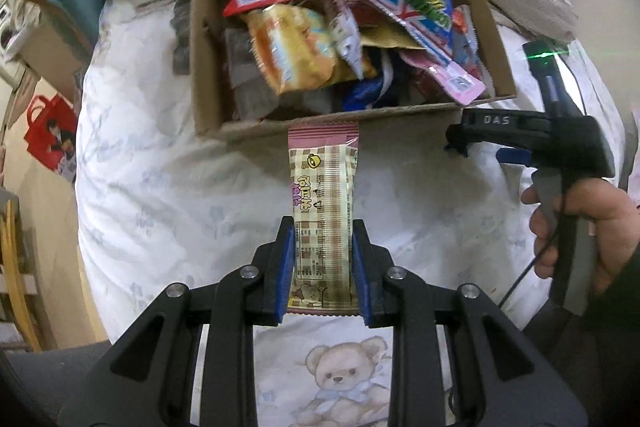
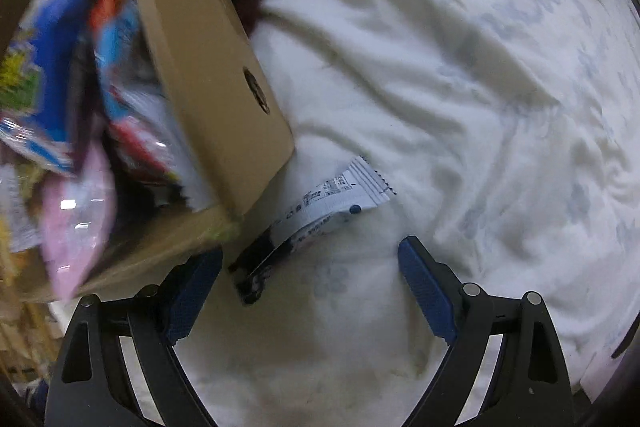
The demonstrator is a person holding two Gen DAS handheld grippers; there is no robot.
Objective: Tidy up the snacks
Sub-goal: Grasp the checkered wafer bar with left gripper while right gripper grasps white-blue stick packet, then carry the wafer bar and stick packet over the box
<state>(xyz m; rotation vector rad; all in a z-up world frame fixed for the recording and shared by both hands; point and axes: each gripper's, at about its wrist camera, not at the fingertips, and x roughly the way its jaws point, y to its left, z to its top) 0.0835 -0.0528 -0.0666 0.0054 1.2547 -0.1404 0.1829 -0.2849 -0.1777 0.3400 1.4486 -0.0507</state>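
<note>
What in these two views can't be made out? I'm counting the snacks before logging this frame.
- Cardboard box contents: left wrist view, packets overlap, so lower ones are hidden.
- Same packets, right wrist view: motion blur, labels unreadable.
- White wrapper on the bedsheet: near end dark and blurred, print too small.
- Checked snack bar: lower sides covered by left gripper.

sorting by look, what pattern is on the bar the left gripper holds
Beige-and-brown plaid with pink ends on the bar; clearest in the left wrist view.

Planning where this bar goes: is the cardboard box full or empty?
Nearly full: the cardboard box holds heaped snack packets reaching about to its rim.
</note>
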